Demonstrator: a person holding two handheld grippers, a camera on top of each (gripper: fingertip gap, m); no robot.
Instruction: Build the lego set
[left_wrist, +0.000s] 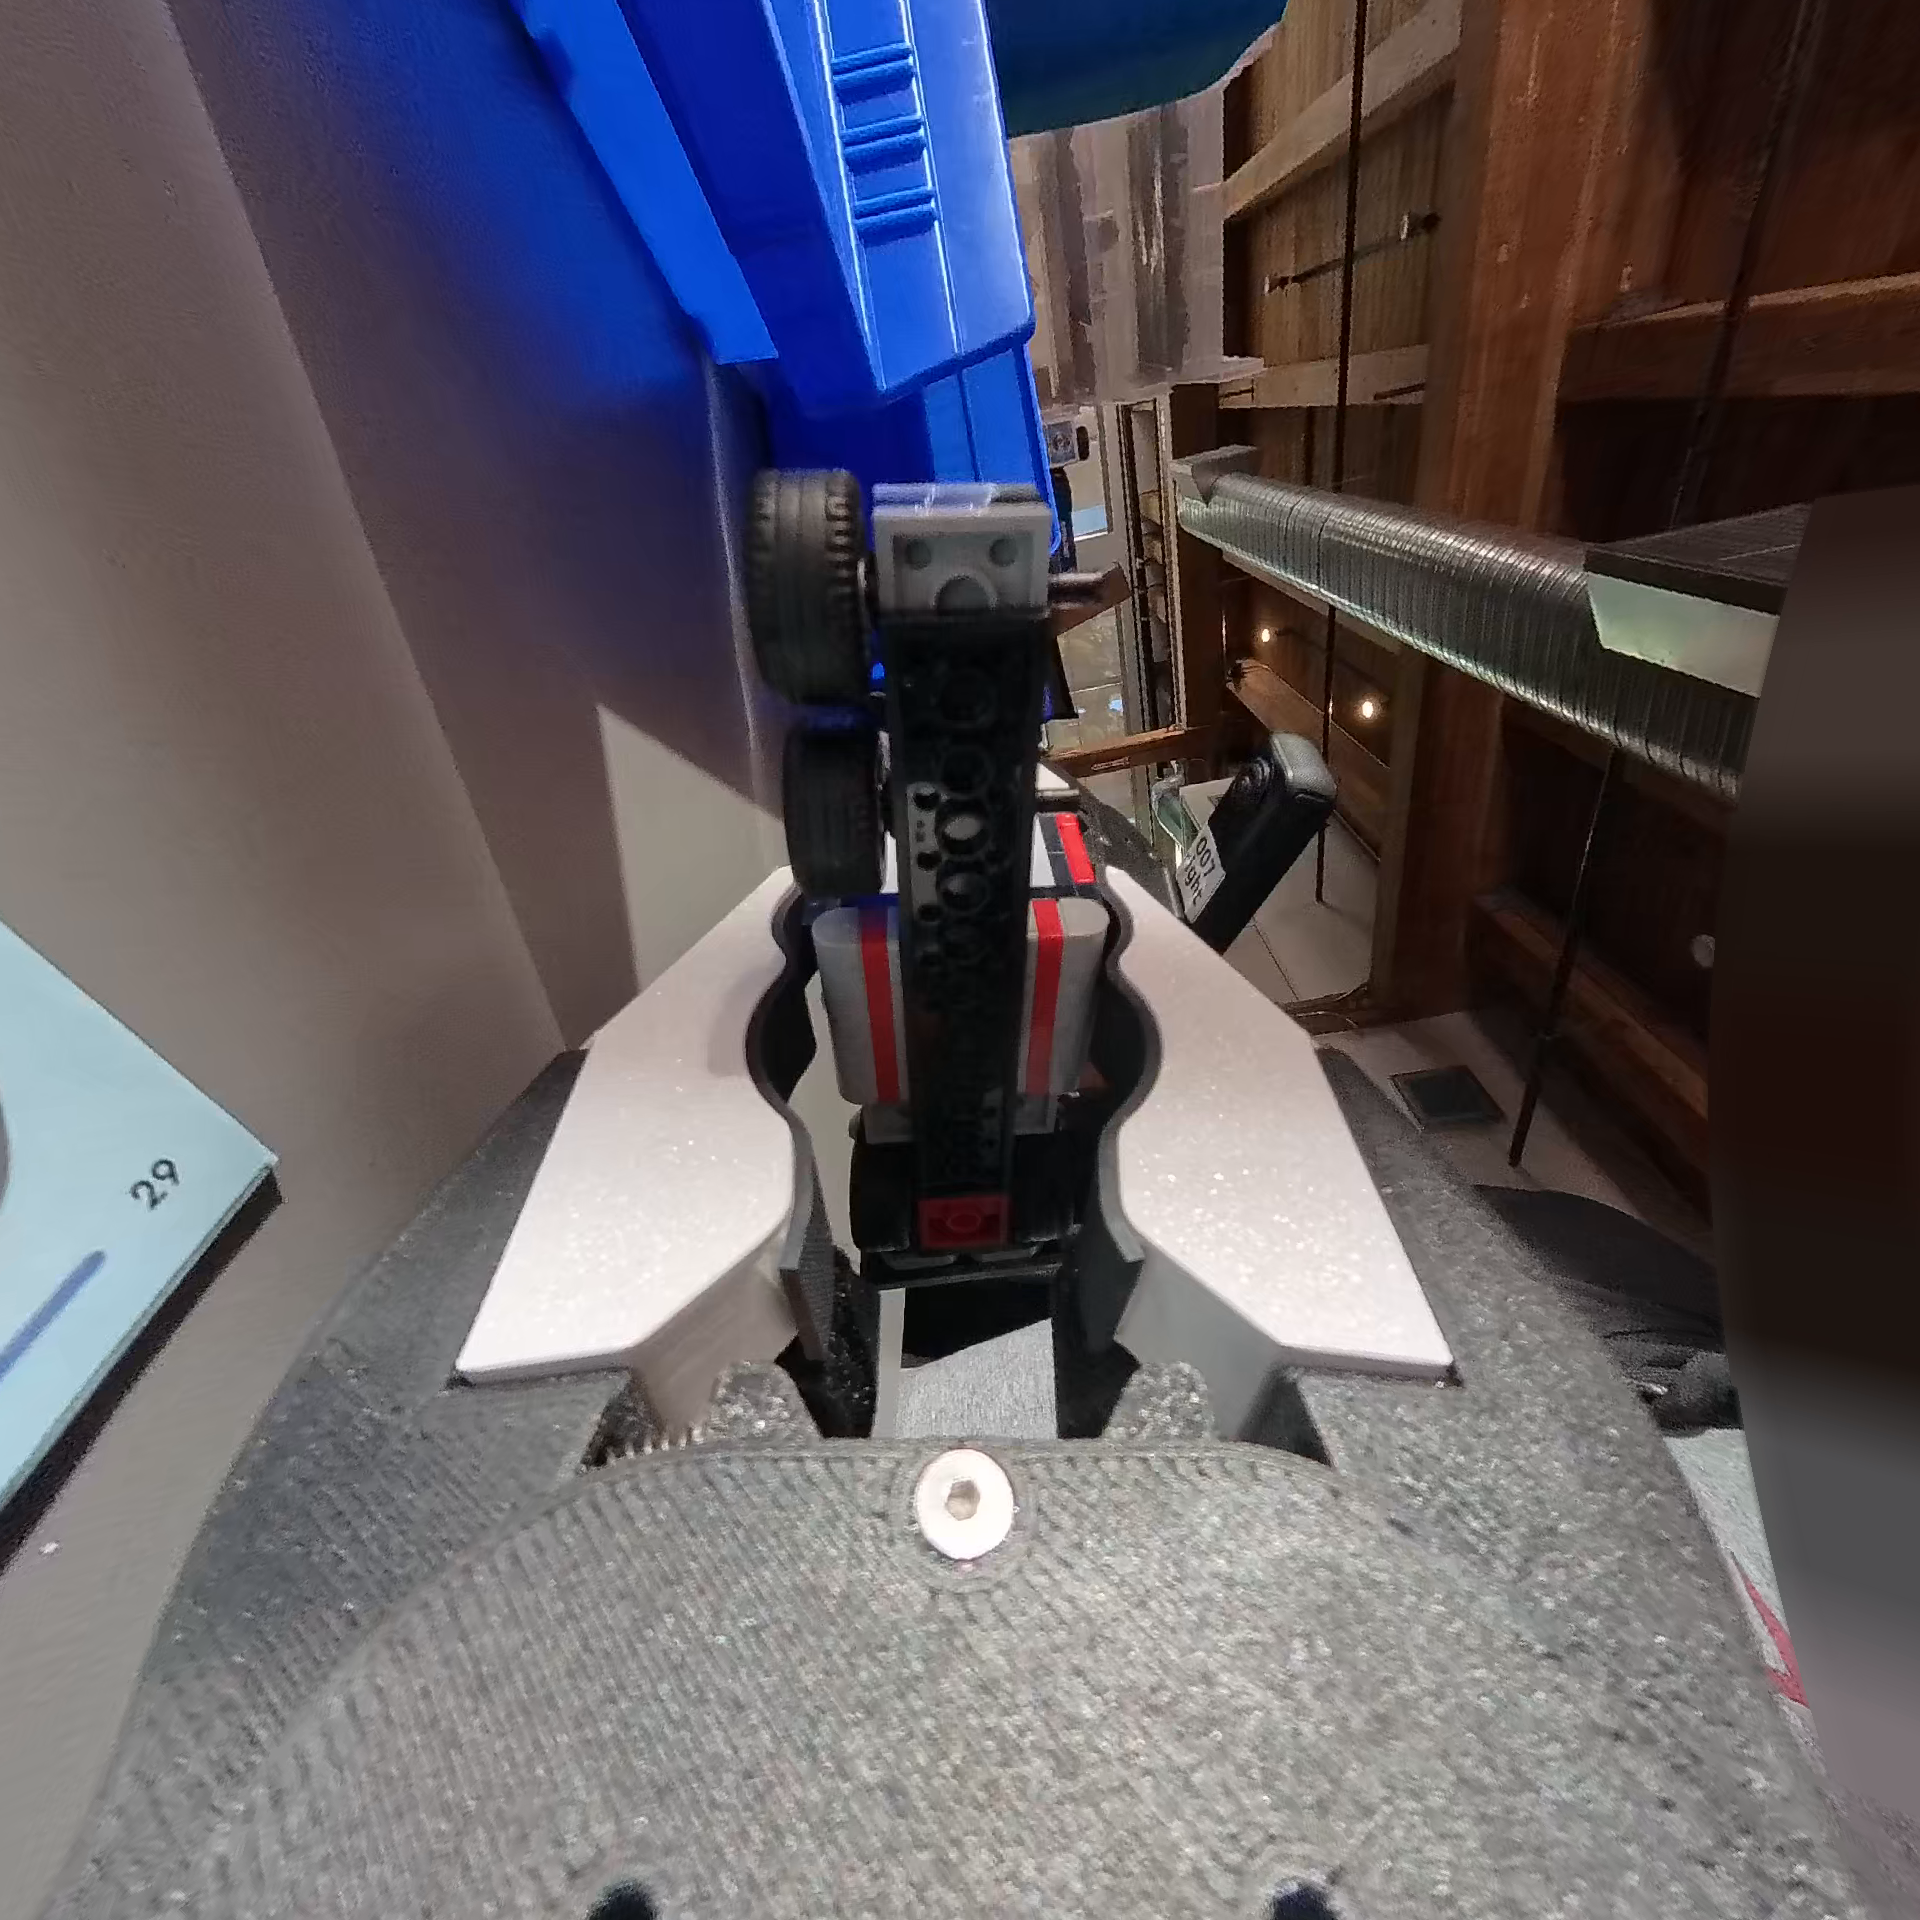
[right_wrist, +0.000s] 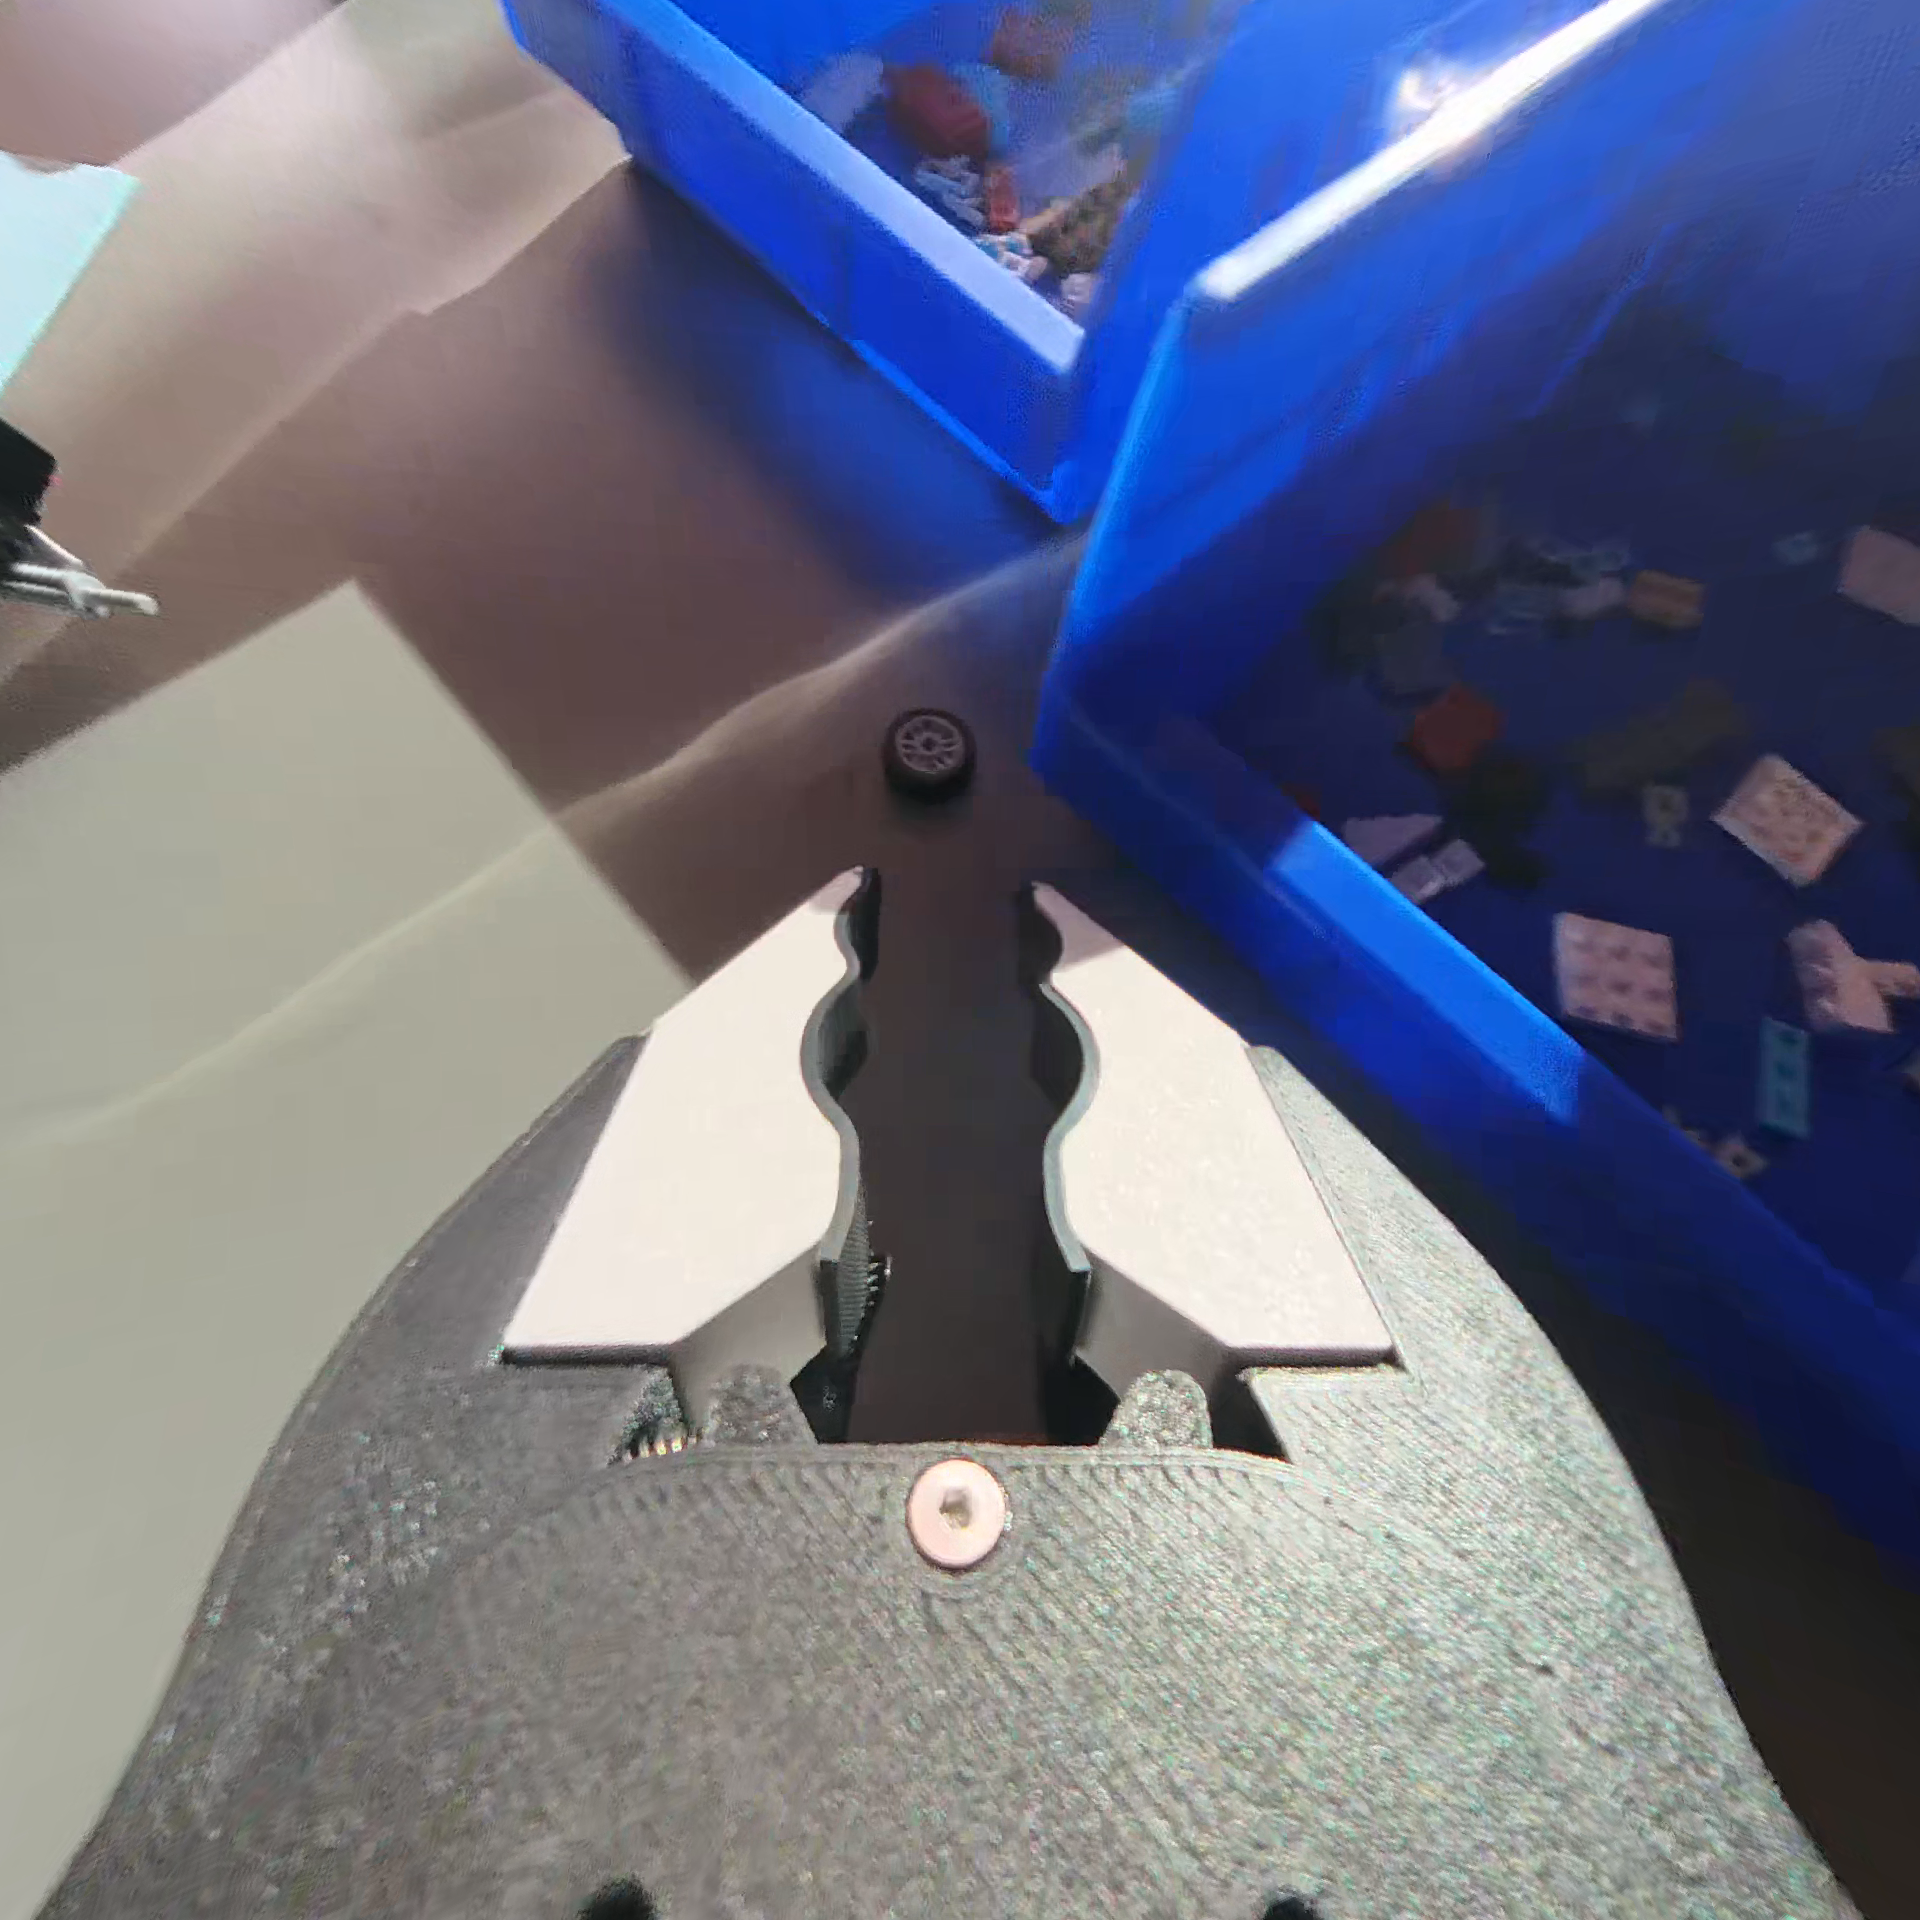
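My left gripper is shut on a partly built lego car, held lifted with its underside toward the camera. The car has a black chassis, grey and red-striped sides, and two black wheels on its left side; an axle pin sticks out bare at the upper right. My right gripper is open and empty, its fingertips just short of a loose black wheel with a grey hub lying on the table beside a blue bin.
Two blue bins with several loose lego pieces stand at the right and back. A blue bin also shows in the left wrist view. An instruction booklet page lies at the left. The other gripper's handle shows beyond the car. About 20 cm separates my left fingertips from my right.
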